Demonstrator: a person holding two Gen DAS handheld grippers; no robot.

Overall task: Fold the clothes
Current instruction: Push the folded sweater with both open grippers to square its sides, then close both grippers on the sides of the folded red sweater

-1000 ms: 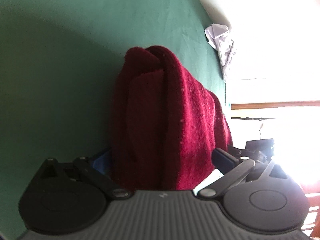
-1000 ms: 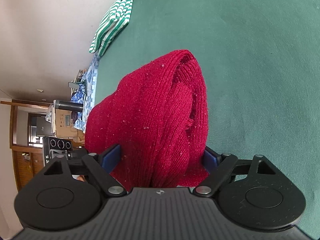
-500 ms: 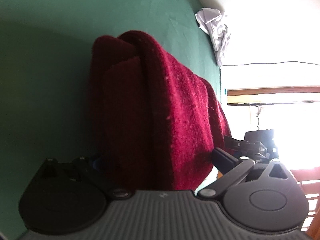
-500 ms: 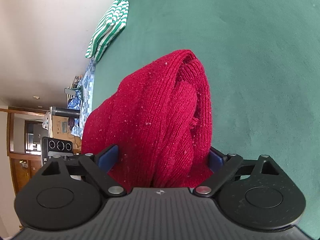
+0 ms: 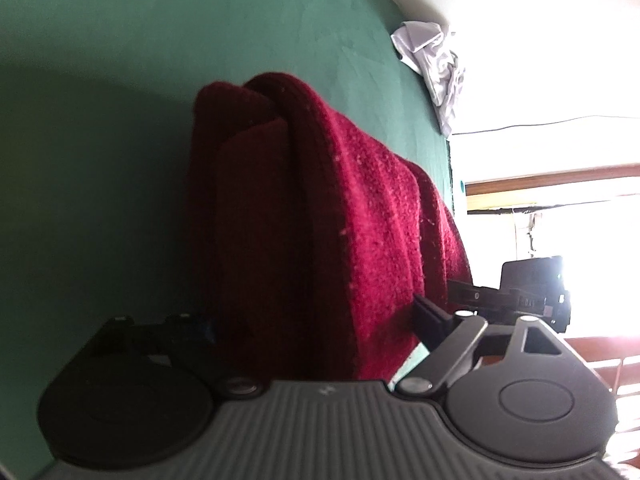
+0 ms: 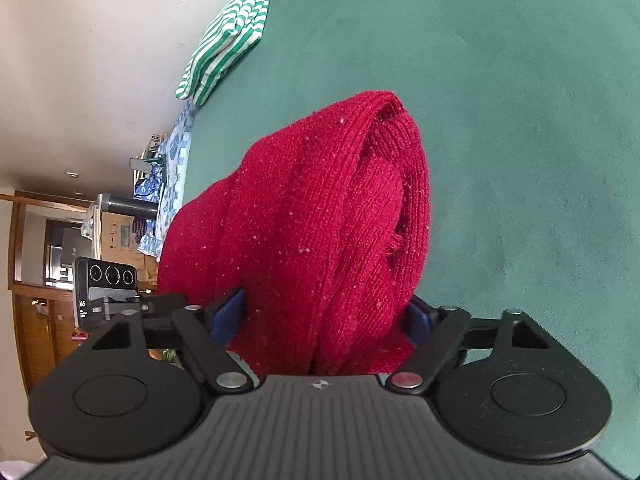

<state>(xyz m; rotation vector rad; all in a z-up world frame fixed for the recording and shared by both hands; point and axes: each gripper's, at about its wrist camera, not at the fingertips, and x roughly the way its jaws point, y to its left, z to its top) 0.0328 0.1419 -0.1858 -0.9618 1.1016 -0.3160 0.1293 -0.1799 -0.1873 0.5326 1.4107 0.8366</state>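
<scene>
A thick folded dark red knitted sweater (image 5: 320,208) lies on the green table cover (image 5: 120,80) and runs away from me between the fingers of my left gripper (image 5: 314,318). Its jaws are closing and both pads touch the bundle's sides. In the right wrist view the same red sweater (image 6: 312,220) fills the gap of my right gripper (image 6: 322,314). Those jaws are closing too, with the blue pads (image 6: 228,314) pressed into the knit. The two grippers stand side by side on the same end of the bundle.
A crumpled white garment (image 5: 436,64) lies at the table's edge in the left wrist view. A folded green-and-white striped garment (image 6: 228,40) lies at the far edge in the right wrist view. Bare green cover (image 6: 520,120) lies beyond the sweater.
Both pairs of jaws have come inward against the sweater. The left wrist view has rolled a little, so the sweater sits differently in it. The right view is almost unchanged.
</scene>
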